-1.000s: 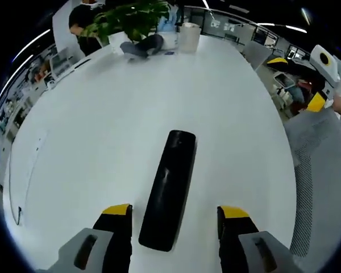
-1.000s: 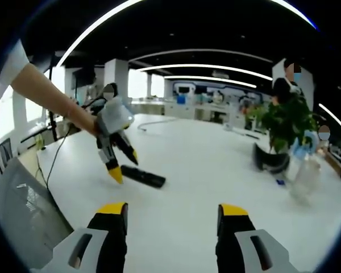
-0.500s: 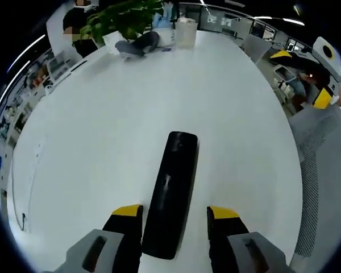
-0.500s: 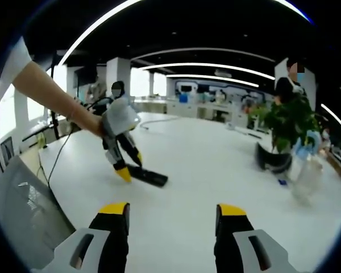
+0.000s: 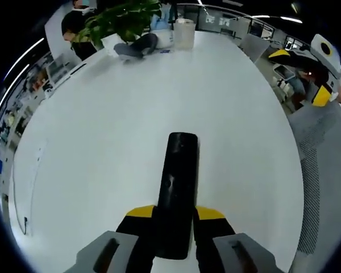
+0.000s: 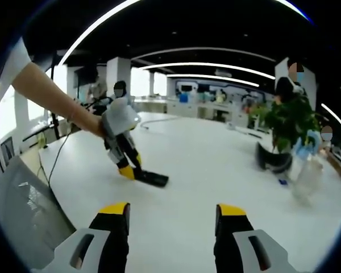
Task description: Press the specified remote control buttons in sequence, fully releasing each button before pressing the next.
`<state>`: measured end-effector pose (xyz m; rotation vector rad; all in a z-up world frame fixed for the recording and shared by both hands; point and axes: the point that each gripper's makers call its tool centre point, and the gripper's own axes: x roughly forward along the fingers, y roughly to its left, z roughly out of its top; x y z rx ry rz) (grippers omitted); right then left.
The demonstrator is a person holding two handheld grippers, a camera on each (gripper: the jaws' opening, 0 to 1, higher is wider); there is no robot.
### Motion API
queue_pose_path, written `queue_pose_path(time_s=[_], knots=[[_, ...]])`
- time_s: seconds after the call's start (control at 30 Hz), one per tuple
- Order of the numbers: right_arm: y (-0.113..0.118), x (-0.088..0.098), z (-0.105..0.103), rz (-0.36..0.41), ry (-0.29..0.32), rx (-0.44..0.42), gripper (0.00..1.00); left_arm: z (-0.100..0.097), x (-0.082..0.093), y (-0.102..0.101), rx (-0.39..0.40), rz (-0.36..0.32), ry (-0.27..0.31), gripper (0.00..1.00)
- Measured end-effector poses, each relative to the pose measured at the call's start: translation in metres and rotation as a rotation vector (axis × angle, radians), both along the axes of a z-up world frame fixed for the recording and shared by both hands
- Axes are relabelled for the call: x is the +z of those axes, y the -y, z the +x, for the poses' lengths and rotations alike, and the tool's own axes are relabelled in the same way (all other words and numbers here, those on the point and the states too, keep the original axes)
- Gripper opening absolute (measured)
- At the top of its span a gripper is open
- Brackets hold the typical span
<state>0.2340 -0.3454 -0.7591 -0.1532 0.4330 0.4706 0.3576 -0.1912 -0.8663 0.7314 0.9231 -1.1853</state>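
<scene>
Across the white oval table (image 5: 102, 131), with a potted plant (image 5: 125, 17) at its far end, your left gripper (image 5: 175, 215) clamps the near end of the black remote control (image 5: 176, 187) lying flat, while your right gripper (image 6: 171, 211) hovers with jaws spread wide, well apart.

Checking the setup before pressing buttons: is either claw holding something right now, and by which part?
The left claw is closed on the black remote control, gripping its near end by the two long sides. The right claw is open, holding nothing.
</scene>
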Motion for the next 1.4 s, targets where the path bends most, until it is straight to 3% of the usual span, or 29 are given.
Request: queue_pose_path(time_s=[0.37, 1.4], knots=[[0.000, -0.004, -0.001, -0.019, -0.015, 0.005, 0.58, -0.005, 0.000, -0.001, 0.002, -0.034, 0.009, 0.24], [0.000, -0.006, -0.001, -0.033, -0.021, 0.008, 0.57, -0.026, -0.001, -0.001, -0.076, 0.004, 0.006, 0.24]])
